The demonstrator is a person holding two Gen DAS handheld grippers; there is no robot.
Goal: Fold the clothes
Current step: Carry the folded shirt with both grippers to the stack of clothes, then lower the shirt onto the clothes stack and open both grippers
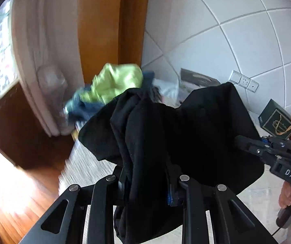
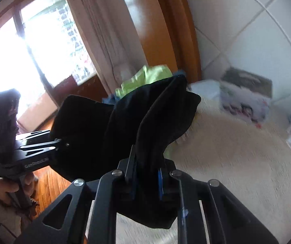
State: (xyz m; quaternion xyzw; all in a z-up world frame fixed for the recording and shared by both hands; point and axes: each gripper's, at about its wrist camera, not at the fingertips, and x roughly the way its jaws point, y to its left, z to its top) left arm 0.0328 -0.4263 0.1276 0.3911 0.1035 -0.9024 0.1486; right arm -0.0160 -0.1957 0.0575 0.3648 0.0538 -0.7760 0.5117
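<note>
A black garment (image 1: 165, 126) hangs in the air between both grippers, above the pale surface. My left gripper (image 1: 147, 185) is shut on a bunched fold of it. My right gripper (image 2: 145, 181) is shut on another bunched part of the black garment (image 2: 125, 122). The right gripper also shows in the left wrist view (image 1: 239, 140), clamped on the cloth's right edge. The left gripper shows in the right wrist view (image 2: 61, 142) at the cloth's left edge. Behind lies a pile of clothes with a lime green piece (image 1: 117, 81) and a blue piece (image 1: 84, 107).
A cream textured surface (image 2: 237, 152) lies below. Boxes and bags (image 2: 245, 95) sit at the back against the white tiled wall (image 1: 227, 20). A dark green box (image 1: 276, 121) stands right. A wooden door frame (image 1: 108, 20), curtain (image 2: 104, 30) and window (image 2: 13, 61) are at left.
</note>
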